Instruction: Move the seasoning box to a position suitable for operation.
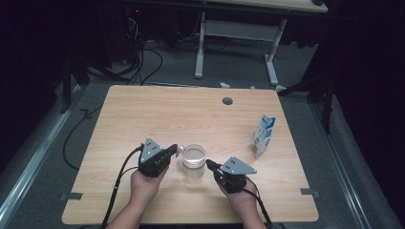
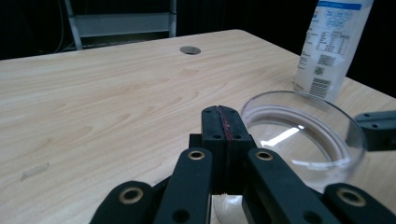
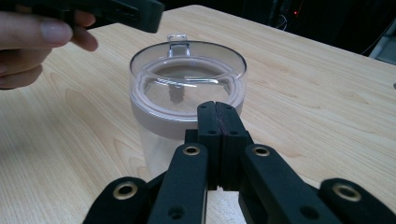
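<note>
High view, nearest edge: two forearms come in from the bottom, a gripper in each hand, both low over the wooden table (image 1: 143, 109).
Left gripper (image 1: 173, 150): jaws pressed tight together, nothing between them; its tip sits right at the left rim of the clear cup, by the small handle. Touching or just shy, I can't tell.
Right gripper (image 1: 210, 164): jaws also closed flat on each other, empty; it points at the cup's right side from just beside it.
Clear cup (image 1: 193, 156): upright between the two grippers, near the table's front middle, transparent with a pale band below the rim.
Right gripper view: the cup (image 3: 187, 88) stands just past the closed jaws, handle on its far side, with the left hand (image 3: 32, 42) beyond at upper left.
Milk carton (image 1: 263, 135): upright, well to the right and farther back.
Cable hole (image 1: 227, 101): far centre of the tabletop.
</note>
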A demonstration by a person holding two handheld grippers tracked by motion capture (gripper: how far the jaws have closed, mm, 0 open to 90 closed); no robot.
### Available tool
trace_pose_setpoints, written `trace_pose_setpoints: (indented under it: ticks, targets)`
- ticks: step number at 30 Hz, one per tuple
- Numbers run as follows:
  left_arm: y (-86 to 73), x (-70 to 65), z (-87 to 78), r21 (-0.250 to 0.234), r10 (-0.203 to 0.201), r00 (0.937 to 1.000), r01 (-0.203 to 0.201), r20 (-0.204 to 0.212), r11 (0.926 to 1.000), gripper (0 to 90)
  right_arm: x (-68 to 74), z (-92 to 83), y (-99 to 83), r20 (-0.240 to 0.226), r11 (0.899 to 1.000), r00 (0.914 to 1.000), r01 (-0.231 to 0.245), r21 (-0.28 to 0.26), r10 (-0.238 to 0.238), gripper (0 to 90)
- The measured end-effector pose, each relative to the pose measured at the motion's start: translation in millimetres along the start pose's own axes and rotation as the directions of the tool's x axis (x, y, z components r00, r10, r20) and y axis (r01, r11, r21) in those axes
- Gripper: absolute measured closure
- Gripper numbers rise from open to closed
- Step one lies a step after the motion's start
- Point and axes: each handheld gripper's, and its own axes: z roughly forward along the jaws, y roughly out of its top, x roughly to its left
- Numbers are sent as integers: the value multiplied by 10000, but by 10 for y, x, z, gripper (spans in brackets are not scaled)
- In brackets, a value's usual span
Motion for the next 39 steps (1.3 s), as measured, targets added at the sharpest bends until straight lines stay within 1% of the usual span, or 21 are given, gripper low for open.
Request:
trace_pose_setpoints:
  ticks: [1, 2, 5, 6, 7, 9, 10, 14, 17, 20, 25, 39]
  targets:
    - [0, -9, 33, -3, 50, 10000, -50, -5, 10000, 900, -3, -1, -1, 11, 10000, 10000, 10, 29, -10, 898]
    - [4, -14, 54, -18, -23, 10000, 23, 16, 10000, 900, -5, -1, -4, -13, 10000, 10000, -31, 50, 31, 898]
    - [-2, -25, 106, 36, 0, 10000, 0, 29, 10000, 900, -9, 0, -8, -27, 10000, 10000, -51, 47, 51, 898]
    - [-5, -28, 115, 59, -19, 10000, 19, 17, 10000, 900, -11, 1, -9, -11, 10000, 10000, -59, 27, 59, 898]
    - [-14, -25, 127, 100, 63, 10000, -62, -31, 9999, 900, -12, 0, -9, -17, 10000, 10000, -66, 29, 66, 899]
    - [-14, -25, 141, 52, 19, 10000, -19, -49, 10000, 900, -14, 0, -9, -10, 10000, 10000, -63, 29, 63, 898]
    - [-17, -25, 145, 62, 100, 9999, -100, -91, 9999, 900, -14, -1, -9, -8, 10000, 10000, -79, 30, 79, 899]
    - [-25, -28, 139, 46, 237, 9997, -236, -73, 9997, 900, -15, -1, -9, 11, 10000, 10000, -86, 35, 86, 898]
    - [-27, -26, 136, 44, 256, 9997, -256, -62, 9997, 900, -16, 5, -12, 14, 9999, 10000, -71, 87, 70, 899]
    - [-26, -22, 136, 2, 161, 9999, -161, -43, 9999, 900, -14, 9, -18, 36, 9999, 10000, -86, 108, 85, 899]
    - [-24, -20, 136, 4, 129, 9999, -129, -30, 9999, 900, -24, 20, -25, 18, 9998, 10000, -88, 174, 88, 899]
    - [-28, -12, 142, 18, 165, 9999, -165, -24, 9999, 900, -25, 20, -27, 58, 9997, 9999, -105, 203, 104, 899]
